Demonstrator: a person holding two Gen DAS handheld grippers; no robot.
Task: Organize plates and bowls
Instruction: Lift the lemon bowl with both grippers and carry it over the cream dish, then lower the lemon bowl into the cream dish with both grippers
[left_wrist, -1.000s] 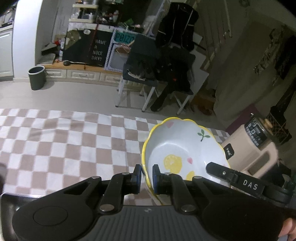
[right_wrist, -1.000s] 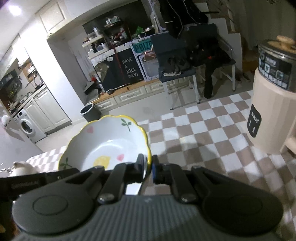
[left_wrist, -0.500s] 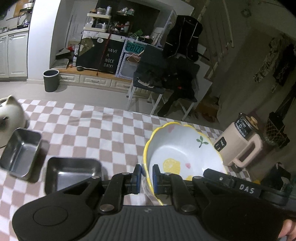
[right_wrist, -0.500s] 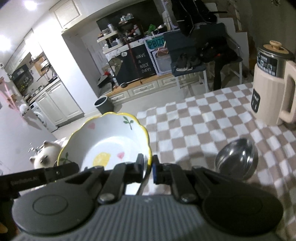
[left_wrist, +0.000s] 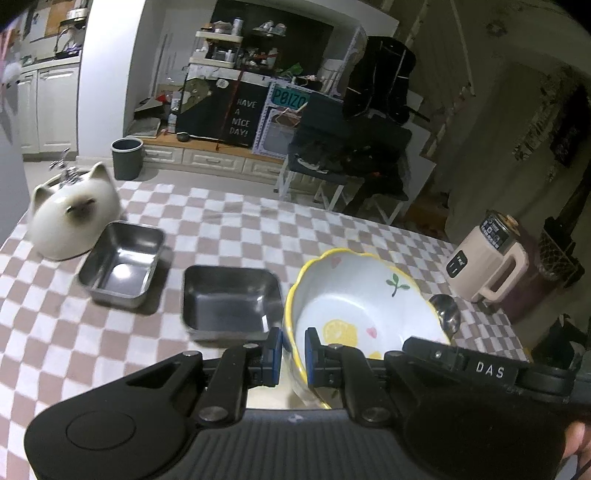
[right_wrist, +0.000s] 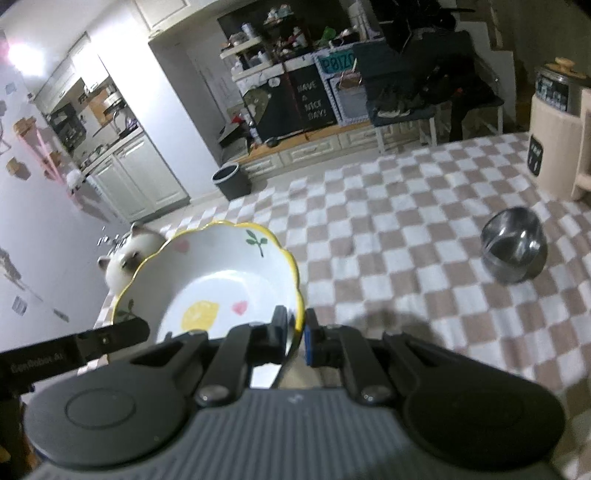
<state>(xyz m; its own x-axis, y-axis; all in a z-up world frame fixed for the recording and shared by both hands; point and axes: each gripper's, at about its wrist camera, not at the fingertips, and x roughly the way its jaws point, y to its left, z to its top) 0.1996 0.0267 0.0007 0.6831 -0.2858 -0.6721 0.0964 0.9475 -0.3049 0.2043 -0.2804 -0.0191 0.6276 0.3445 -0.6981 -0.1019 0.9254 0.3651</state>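
Only the left wrist view shows two empty square steel trays (left_wrist: 231, 299) on the checked tablecloth (left_wrist: 229, 225). The left gripper (left_wrist: 293, 356) and right gripper (right_wrist: 295, 338) each pinch opposite rims of the empty white scalloped yellow-rimmed ceramic bowl (left_wrist: 365, 306), held above the cloth. Only the right wrist view fully shows the empty round steel bowl (right_wrist: 515, 254).

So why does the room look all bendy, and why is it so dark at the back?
Left wrist view: the fisheye lens curves the walls and checked tablecloth; the back is dim, and the steel tray shows a bright glare patch. Right wrist view: a lamp flares top left, the steel bowl looks slightly smeared, and a shadow sits beside the flowered bowl.
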